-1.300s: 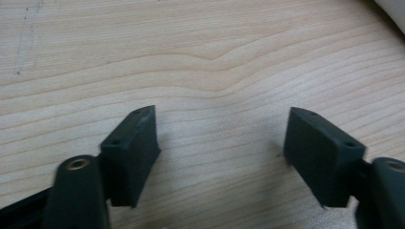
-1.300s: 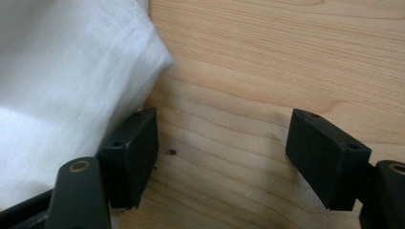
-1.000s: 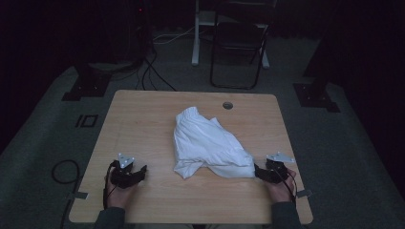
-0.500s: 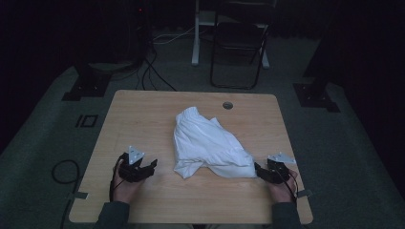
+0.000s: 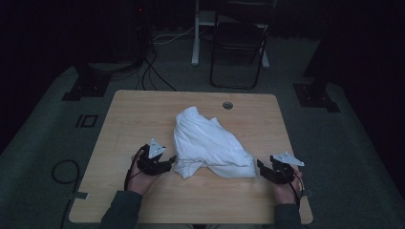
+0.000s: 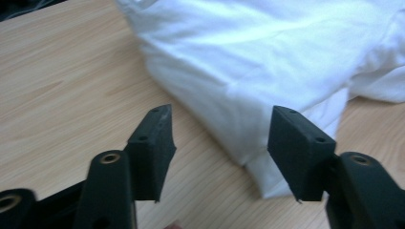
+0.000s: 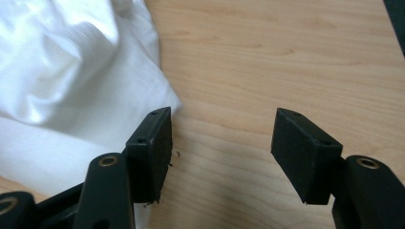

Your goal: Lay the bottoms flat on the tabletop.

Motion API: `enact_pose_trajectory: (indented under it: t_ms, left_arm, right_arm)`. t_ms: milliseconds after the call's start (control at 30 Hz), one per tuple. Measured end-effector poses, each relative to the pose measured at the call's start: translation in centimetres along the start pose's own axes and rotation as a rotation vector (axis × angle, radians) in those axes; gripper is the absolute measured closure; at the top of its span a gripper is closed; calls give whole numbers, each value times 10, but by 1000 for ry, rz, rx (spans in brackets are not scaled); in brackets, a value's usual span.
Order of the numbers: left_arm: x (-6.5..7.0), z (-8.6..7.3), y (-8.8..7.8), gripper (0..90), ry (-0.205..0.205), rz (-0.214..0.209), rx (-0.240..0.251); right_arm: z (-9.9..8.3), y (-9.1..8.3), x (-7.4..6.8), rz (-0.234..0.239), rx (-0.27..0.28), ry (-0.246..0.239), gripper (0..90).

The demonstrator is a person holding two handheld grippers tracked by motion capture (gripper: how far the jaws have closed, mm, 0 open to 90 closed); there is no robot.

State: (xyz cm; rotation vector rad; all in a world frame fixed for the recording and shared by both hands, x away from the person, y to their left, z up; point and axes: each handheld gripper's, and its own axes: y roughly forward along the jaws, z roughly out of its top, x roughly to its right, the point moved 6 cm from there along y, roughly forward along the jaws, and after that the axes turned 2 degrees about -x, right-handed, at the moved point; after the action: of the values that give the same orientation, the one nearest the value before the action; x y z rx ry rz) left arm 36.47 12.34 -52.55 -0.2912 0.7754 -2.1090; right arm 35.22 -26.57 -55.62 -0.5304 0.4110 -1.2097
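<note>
the left gripper (image 5: 168, 161) is at the near left part of the light wooden table (image 5: 129, 119), held by the person's left hand (image 5: 138, 177). its jaws stand wide and have just been closing a little. in the left gripper view the near corner of the crumpled white cloth garment (image 6: 267, 62) lies between the two black jaws, but the pads do not press on it; the right one is just beside the folded edge.

the right gripper (image 5: 261, 167) is at the near right part of the table, held by the right hand (image 5: 286, 188). its jaws also stand wide, with only bare wood between them. in the right gripper view the edge of the garment (image 7: 71, 81) lies just beside the left jaw, outside the gap.

the garment (image 5: 210, 145) lies in a heap in the middle of the table, between both grippers. farther, near the far edge, there is a small round hole (image 5: 227, 105) in the table top. behind the table, on the dark floor, stands a black folding chair (image 5: 238, 47), and black cables (image 5: 153, 71) lie at the left.
</note>
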Motion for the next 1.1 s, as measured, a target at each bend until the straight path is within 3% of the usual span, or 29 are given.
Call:
enact_pose_trajectory:
  t_ms: [200,433,933,1100]
  left_arm:
    - [13,17,4,429,29,-19,18]
    - [30,30,9,414,63,-47,27]
    - [63,49,26,371,118,-78,30]
    - [76,55,37,368,144,-78,6]
  right_arm:
    - [5,2,-13,23,9,-29,389]
    - [-1,14,-25,39,-32,-50,392]
    - [-13,31,-27,58,-87,-28,409]
    - [-16,33,-30,97,-93,-35,536]
